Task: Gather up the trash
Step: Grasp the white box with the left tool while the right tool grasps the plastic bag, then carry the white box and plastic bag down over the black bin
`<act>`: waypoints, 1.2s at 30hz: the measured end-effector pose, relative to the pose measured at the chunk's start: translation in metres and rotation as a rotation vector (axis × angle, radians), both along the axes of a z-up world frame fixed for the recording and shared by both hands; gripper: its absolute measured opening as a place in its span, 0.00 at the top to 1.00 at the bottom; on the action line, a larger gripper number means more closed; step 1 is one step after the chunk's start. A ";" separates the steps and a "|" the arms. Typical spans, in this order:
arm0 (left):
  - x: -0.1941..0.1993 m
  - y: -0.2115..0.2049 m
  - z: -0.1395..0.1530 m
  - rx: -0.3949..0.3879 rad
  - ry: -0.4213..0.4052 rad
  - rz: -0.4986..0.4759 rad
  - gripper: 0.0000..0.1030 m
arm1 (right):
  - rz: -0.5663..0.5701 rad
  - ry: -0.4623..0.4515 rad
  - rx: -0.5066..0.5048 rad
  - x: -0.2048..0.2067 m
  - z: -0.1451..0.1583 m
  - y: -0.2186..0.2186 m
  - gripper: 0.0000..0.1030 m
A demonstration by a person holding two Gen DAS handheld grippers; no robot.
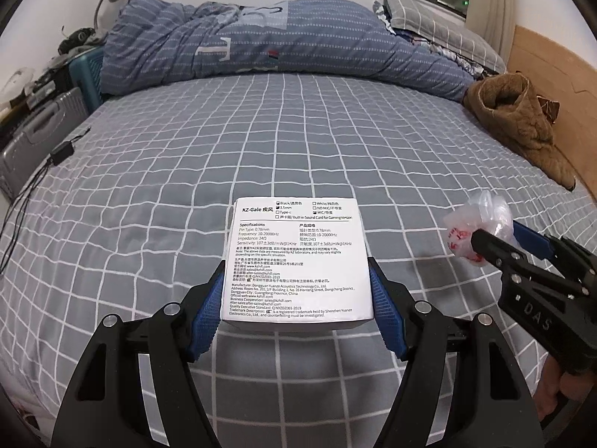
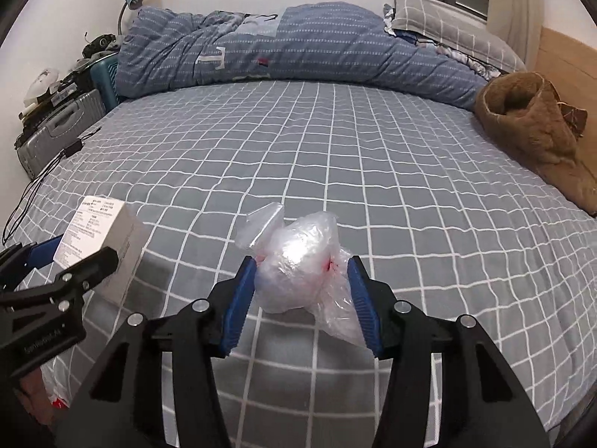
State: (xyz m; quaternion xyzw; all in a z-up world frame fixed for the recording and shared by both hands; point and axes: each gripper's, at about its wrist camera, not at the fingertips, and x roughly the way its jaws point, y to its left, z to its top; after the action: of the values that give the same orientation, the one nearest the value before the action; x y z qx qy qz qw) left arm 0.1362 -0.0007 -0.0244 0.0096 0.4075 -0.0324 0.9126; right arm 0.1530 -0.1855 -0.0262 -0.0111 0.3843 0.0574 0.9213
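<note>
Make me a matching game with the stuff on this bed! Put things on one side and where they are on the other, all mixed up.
Things:
1. white box
2. crumpled plastic bag
3. brown coat
4. blue quilt

Places:
A. bunched up along the far side of the bed
B. between the left gripper's blue pads
C. lying at the bed's right edge
D. squeezed in the right gripper

Pairs: 1-B, 2-D, 3-C, 4-A
</note>
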 end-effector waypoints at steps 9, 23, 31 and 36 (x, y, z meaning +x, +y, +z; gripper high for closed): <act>-0.027 -0.012 0.004 -0.011 0.001 -0.012 0.33 | -0.008 -0.015 0.023 -0.035 0.017 -0.013 0.53; -0.071 -0.022 0.005 -0.013 0.005 -0.034 0.33 | 0.006 -0.025 0.003 -0.085 0.020 -0.023 0.53; -0.099 -0.023 0.010 -0.007 0.000 -0.059 0.33 | 0.012 -0.047 -0.022 -0.114 0.028 -0.022 0.53; -0.114 -0.021 0.012 -0.007 0.000 -0.054 0.33 | 0.007 -0.053 -0.015 -0.128 0.033 -0.023 0.53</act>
State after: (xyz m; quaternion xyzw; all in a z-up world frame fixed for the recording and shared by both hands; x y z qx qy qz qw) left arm 0.0217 -0.0213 -0.0124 0.0176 0.4071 -0.0584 0.9113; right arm 0.0247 -0.2085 0.0068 -0.0208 0.3600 0.0572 0.9310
